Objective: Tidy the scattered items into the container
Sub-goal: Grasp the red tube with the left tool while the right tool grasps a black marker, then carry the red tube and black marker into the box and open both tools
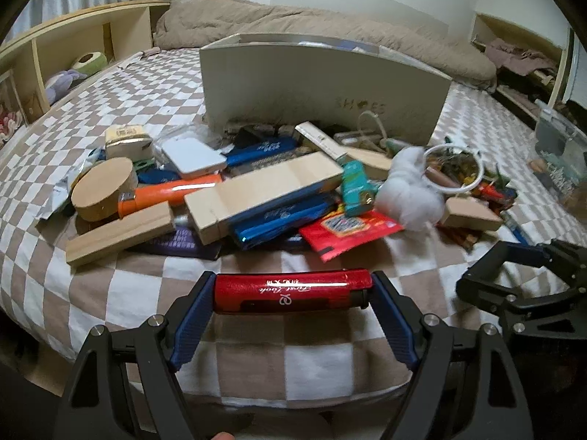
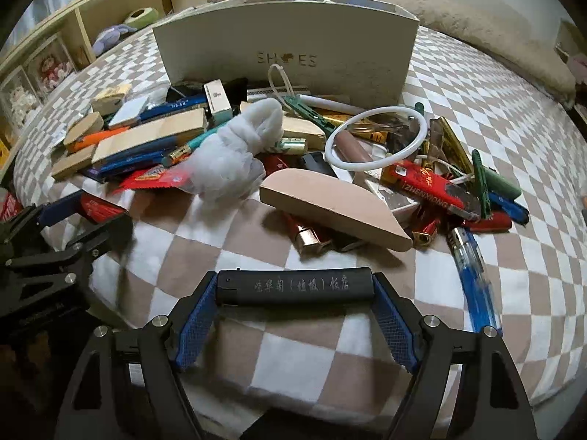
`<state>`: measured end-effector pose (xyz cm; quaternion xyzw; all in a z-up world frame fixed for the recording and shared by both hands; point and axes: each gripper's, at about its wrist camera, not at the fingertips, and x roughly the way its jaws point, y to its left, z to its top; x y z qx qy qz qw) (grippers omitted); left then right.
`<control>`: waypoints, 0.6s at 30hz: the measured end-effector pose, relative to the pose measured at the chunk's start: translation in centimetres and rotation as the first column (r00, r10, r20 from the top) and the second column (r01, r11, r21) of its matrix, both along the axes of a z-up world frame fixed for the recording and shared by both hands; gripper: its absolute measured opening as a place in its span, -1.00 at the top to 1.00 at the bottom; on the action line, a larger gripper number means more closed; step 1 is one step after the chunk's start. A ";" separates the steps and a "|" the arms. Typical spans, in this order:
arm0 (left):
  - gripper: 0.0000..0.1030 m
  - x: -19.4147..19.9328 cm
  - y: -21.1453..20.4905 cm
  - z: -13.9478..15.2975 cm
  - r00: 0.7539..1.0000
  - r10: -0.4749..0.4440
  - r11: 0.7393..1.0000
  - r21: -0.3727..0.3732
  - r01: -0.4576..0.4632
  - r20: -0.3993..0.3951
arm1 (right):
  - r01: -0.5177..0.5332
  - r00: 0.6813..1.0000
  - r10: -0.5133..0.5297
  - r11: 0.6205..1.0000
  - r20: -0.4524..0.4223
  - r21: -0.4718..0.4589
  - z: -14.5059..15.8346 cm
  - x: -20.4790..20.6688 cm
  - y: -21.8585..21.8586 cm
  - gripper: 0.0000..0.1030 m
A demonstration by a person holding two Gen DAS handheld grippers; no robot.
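Near the bed's front edge, the left gripper (image 1: 291, 291) clamps a red lighter (image 1: 293, 290) and the right gripper (image 2: 293, 288) a black lighter (image 2: 293, 287). Most clutter (blocks, pens, wrappers) lies heaped before the white shoe box (image 2: 286, 42), so tidying looks barely begun.

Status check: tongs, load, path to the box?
Left tongs shut on red lighter. Right tongs shut on black lighter. Both held endwise. Shoe box behind the clutter pile, which sits between tongs and box.
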<state>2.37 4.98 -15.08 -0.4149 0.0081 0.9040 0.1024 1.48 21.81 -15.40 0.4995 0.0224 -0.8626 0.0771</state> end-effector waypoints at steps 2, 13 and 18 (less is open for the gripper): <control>-0.61 -0.1 -0.1 0.7 1.000 0.001 1.000 0.006 -0.001 -0.018 | 0.011 1.000 -0.011 1.000 -0.007 -0.017 0.4 0.1 0.3 -0.58; -0.61 -3.0 -1.2 6.4 0.989 0.027 0.998 0.066 -0.017 -0.144 | 0.017 0.986 -0.034 0.995 -0.166 -0.099 6.3 -1.6 0.4 -0.58; -0.61 -5.1 -1.5 9.6 0.980 0.018 0.994 0.107 0.003 -0.200 | 0.015 0.969 -0.051 0.989 -0.242 -0.148 9.4 -3.3 0.6 -0.58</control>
